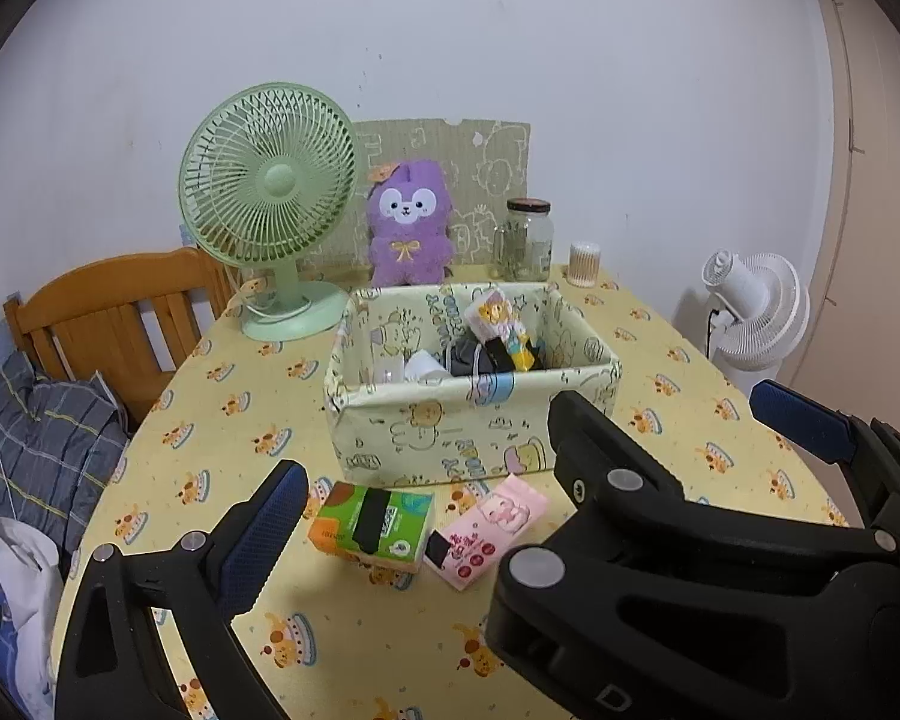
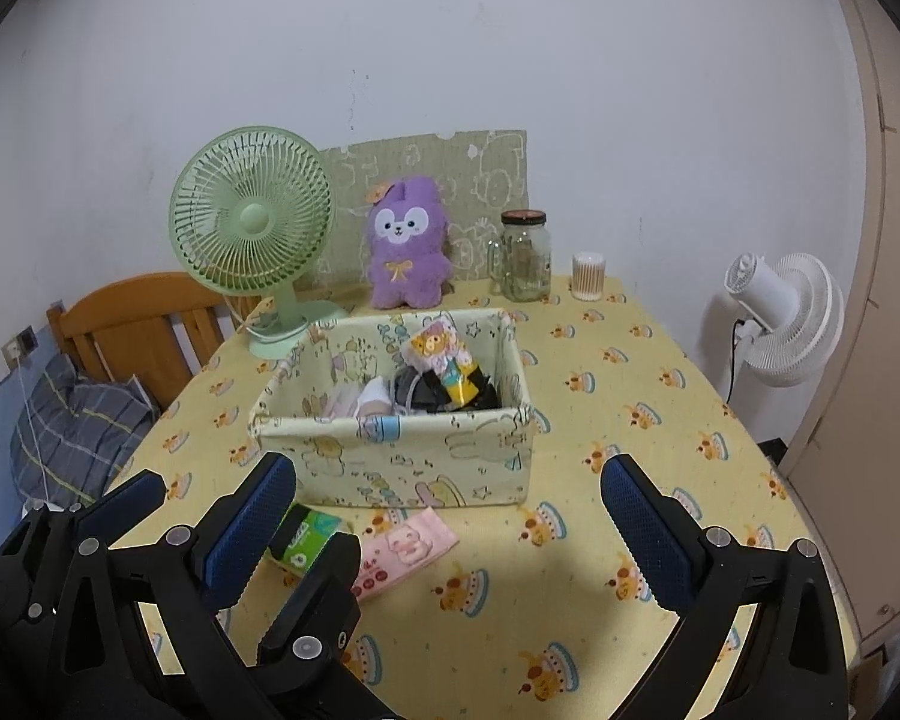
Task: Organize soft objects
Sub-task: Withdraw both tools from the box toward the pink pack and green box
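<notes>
A fabric storage box (image 1: 426, 429) (image 2: 450, 450) printed with cartoons stands mid-table and holds several small packs and dark items. In front of it lie a green and orange tissue pack (image 1: 372, 525) (image 2: 306, 540) and a pink tissue pack (image 1: 489, 531) (image 2: 405, 549). A purple plush toy (image 1: 408, 225) (image 2: 405, 246) sits upright behind the box. My left gripper (image 1: 450, 516) hovers open and empty just above the two packs. My right gripper (image 2: 450, 498) is open and empty too, close beside the left one, and their fingers overlap in both views.
A green desk fan (image 1: 267, 204) stands back left, with a glass jar (image 1: 528, 240) and a cotton swab pot (image 1: 583, 264) back right. A wooden chair (image 1: 114, 312) and grey checked bedding (image 1: 42, 450) are left of the table, a white floor fan (image 1: 756, 312) right.
</notes>
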